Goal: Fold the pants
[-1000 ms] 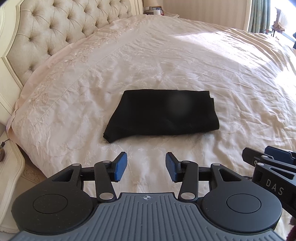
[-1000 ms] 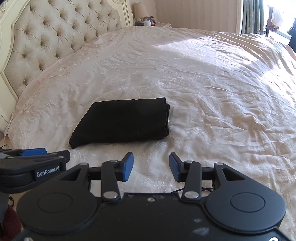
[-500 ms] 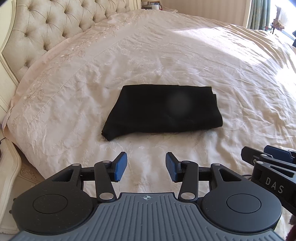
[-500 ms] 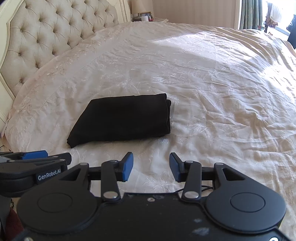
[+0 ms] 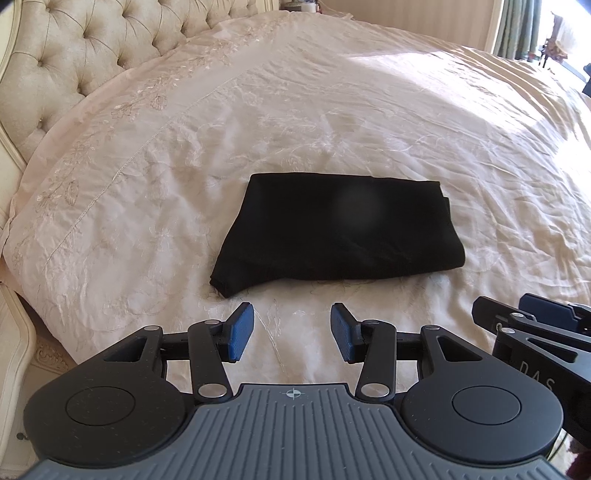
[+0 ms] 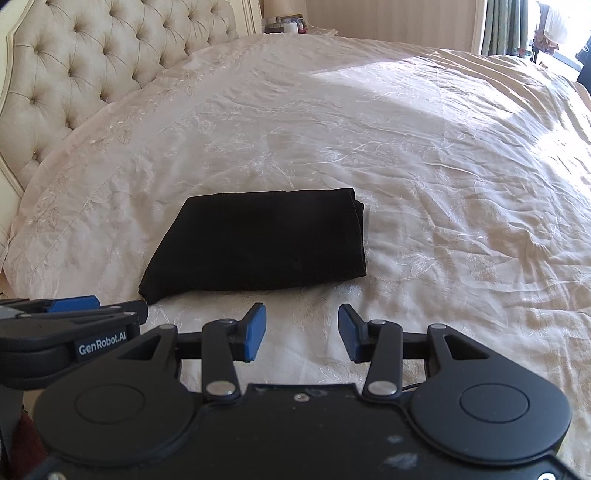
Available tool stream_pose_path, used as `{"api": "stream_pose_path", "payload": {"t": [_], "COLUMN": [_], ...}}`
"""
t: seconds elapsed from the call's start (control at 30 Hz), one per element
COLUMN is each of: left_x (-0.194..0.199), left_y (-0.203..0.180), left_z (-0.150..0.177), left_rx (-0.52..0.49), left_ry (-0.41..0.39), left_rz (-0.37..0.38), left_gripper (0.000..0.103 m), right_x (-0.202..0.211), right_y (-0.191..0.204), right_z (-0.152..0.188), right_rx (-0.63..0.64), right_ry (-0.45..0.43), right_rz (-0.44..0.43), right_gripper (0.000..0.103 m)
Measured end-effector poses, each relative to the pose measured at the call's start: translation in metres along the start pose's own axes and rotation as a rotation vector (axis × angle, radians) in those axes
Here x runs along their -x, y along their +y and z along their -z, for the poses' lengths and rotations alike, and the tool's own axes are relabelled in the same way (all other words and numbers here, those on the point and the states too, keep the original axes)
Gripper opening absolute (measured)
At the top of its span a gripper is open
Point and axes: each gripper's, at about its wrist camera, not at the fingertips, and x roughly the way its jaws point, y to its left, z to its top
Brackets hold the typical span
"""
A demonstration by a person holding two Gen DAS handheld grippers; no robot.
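Note:
Black pants [image 5: 332,229] lie folded into a compact rectangle on the cream bedspread [image 5: 147,206]; they also show in the right wrist view [image 6: 258,240]. My left gripper [image 5: 291,328] is open and empty, a short way in front of the pants' near edge. My right gripper [image 6: 302,330] is open and empty, near the pants' front right corner. Each gripper shows at the edge of the other's view: the right one [image 5: 535,325] and the left one [image 6: 74,314].
A tufted cream headboard [image 5: 74,62] rises on the left. The bed's carved frame edge [image 5: 22,332] is at lower left. A nightstand with small items [image 6: 284,22] stands at the far end. Curtains and a window [image 6: 509,26] are far right.
Both grippers have moved forward and tilted down a little toward the pants, which now appear larger. The jaws stay open and the pants have not moved.

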Motion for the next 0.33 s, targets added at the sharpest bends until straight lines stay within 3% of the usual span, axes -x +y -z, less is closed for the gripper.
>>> {"api": "stream_pose_path", "payload": {"t": [0.33], "left_x": [-0.014], "left_y": [0.009], "left_z": [-0.018], "left_rx": [-0.029], "left_ry": [0.004], "left_rz": [0.030], "left_gripper": [0.045], "right_x": [-0.014], "right_y": [0.017], "right_z": [-0.015], "right_rx": [0.004], "right_ry": [0.013], "right_rz": [0.023], "right_gripper": [0.046]}}
